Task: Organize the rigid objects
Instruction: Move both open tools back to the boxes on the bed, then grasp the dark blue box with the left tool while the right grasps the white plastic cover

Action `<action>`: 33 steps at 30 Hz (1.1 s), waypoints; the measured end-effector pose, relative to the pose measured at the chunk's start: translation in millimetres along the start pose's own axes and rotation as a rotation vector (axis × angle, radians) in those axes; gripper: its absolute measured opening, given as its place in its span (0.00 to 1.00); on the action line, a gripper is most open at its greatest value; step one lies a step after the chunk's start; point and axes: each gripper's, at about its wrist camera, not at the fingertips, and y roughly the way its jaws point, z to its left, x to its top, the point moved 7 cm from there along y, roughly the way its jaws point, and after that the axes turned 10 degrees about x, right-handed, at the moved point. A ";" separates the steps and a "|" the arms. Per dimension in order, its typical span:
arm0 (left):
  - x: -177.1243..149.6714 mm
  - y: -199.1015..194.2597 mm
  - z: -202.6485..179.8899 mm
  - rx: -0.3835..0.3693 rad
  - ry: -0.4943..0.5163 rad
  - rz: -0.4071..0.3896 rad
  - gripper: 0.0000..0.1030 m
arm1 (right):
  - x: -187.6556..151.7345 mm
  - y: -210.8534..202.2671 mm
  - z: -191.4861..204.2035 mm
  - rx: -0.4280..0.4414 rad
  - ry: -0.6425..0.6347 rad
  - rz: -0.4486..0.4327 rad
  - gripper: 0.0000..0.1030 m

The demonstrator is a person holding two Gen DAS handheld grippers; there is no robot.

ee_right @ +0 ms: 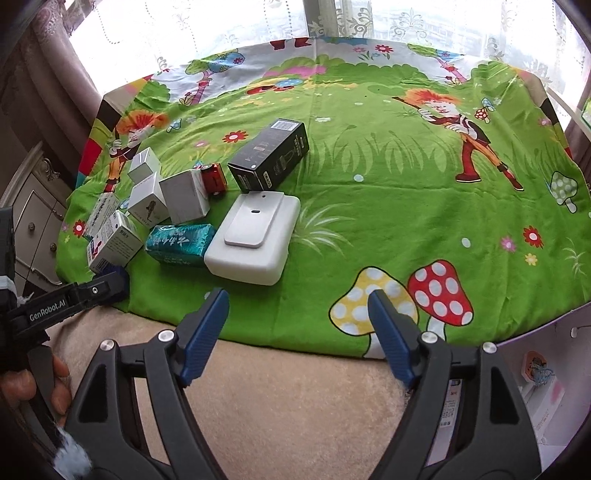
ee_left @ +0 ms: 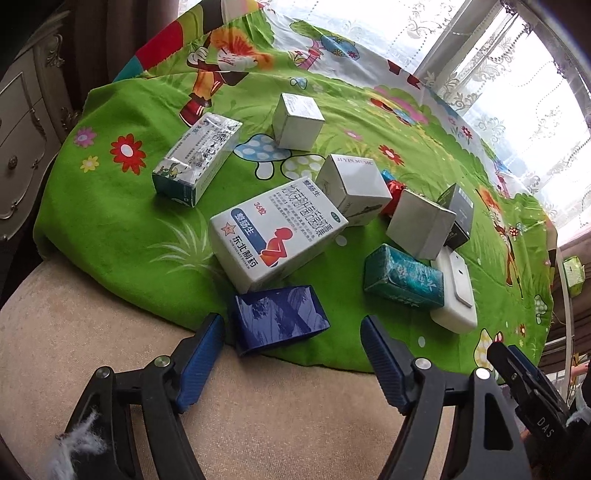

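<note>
Several boxes lie on a green cartoon cloth [ee_left: 110, 206]. In the left wrist view my open left gripper [ee_left: 291, 328] is just behind a dark blue box [ee_left: 280, 317]; a white medicine box [ee_left: 277, 232], a teal packet [ee_left: 402, 277] and a white plastic case [ee_left: 454, 295] lie beyond. In the right wrist view my open, empty right gripper [ee_right: 297, 306] hovers over the cloth's near edge, right of the white plastic case [ee_right: 255, 236], teal packet [ee_right: 181, 242] and black box [ee_right: 269, 157].
Small white cube boxes [ee_left: 297, 122] [ee_right: 184, 197], a long medicine box [ee_left: 197, 158] and a red item [ee_right: 214, 177] sit among the cluster. A beige cushion [ee_right: 295, 406] lies under the cloth. A white cabinet [ee_left: 22, 147] stands left. Curtains [ee_right: 406, 22] hang behind.
</note>
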 end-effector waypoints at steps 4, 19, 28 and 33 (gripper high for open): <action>2.5 6.3 -2.9 0.026 0.018 0.002 0.74 | 12.5 9.8 6.3 -0.018 -0.006 -0.004 0.78; 1.4 5.7 -0.1 0.023 0.029 -0.041 0.55 | 44.2 47.2 24.8 -0.059 -0.022 0.017 0.83; -2.5 1.7 2.1 -0.061 0.006 -0.045 0.55 | 52.7 69.4 23.5 -0.099 -0.020 0.048 0.83; -4.5 -0.7 -0.6 -0.096 0.014 -0.044 0.55 | 50.2 78.7 19.5 -0.111 -0.016 0.079 0.83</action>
